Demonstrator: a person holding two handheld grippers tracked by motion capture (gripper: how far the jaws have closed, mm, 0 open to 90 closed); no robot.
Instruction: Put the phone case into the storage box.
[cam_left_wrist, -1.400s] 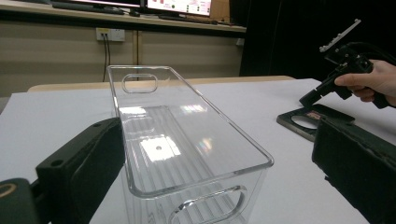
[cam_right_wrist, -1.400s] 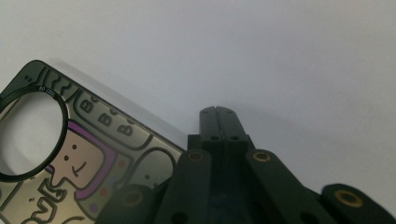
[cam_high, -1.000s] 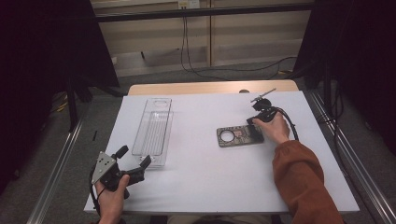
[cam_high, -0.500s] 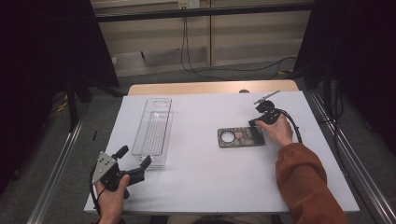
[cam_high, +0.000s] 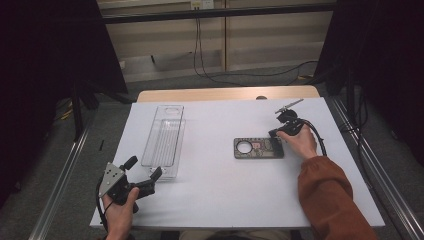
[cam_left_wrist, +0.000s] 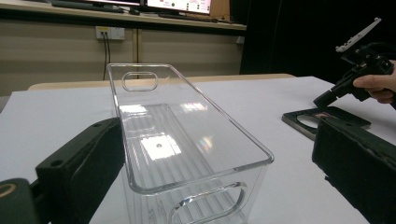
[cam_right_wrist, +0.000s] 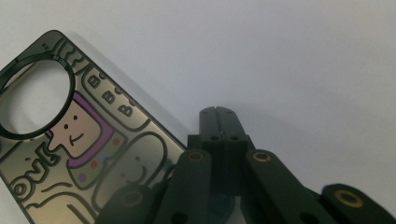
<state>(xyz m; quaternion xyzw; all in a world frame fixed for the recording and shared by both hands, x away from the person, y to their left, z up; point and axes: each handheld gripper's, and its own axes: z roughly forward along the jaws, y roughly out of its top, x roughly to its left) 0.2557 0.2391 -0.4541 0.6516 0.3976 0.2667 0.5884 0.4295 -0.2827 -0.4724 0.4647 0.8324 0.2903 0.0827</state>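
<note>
Little has changed: my right jaws (cam_right_wrist: 217, 113) stay shut by the phone case (cam_right_wrist: 70, 154).
They are pressed together with nothing between them, so I have not grabbed the case yet. It lies flat on the white worktop (cam_high: 215, 200). My left jaws (cam_high: 145, 167) wait wide open at the clear box (cam_high: 164, 140).

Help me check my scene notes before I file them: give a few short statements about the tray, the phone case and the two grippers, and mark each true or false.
1. The clear plastic tray is empty. True.
2. The right gripper has its fingers wide apart. False: they are shut together, beside the phone case.
3. The phone case lies flat on the white table. True.
4. The left gripper stands open at the tray's near end. True.
5. The phone case lies inside the tray. False: it lies on the table, to the tray's right.
</note>
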